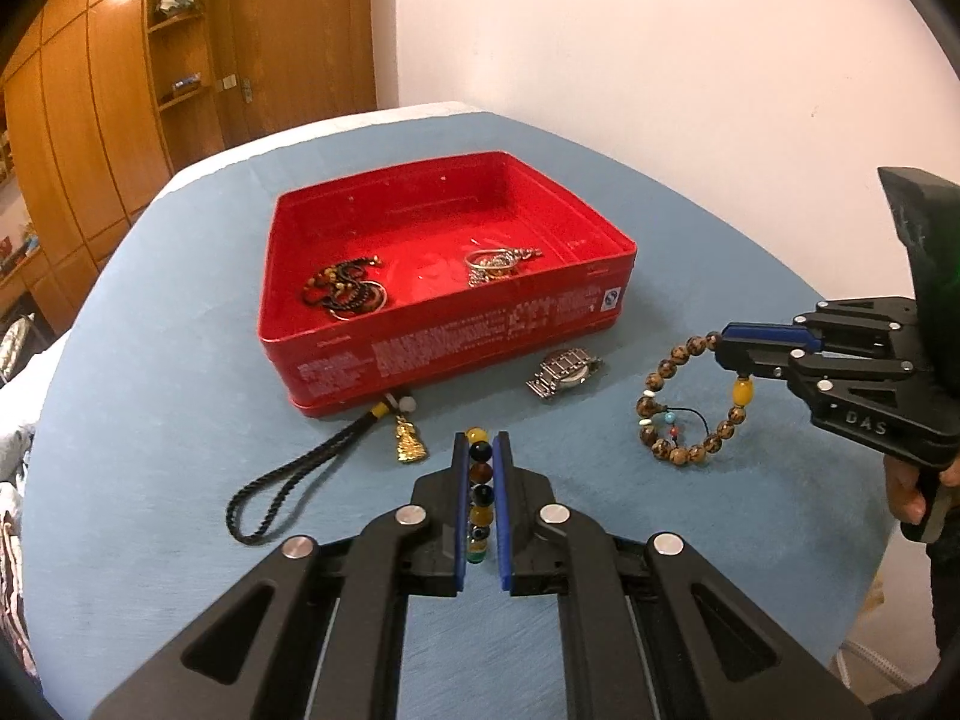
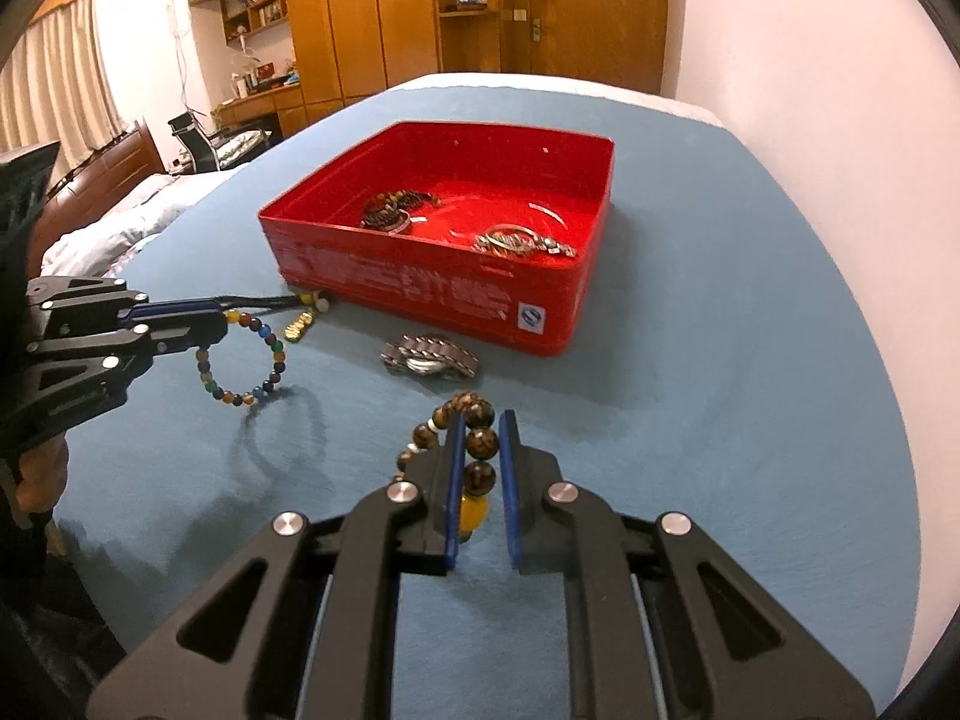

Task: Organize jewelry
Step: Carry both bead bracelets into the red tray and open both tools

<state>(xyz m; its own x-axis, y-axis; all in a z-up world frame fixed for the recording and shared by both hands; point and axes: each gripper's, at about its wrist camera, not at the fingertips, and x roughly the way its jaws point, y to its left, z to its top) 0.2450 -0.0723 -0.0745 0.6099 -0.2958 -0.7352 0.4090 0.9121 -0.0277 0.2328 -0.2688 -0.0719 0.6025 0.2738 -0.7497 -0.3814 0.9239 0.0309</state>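
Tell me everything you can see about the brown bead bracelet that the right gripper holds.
The brown bead bracelet is a closed loop of round, dark brown speckled beads that look like wood. It also carries one larger oval yellow bead, a few small white beads, and a thin black cord with small blue and red beads. The right gripper is shut on it, and its blue fingers pinch the brown beads beside the yellow one. The loop hangs down from the fingers over the blue cloth, in front of the red box.
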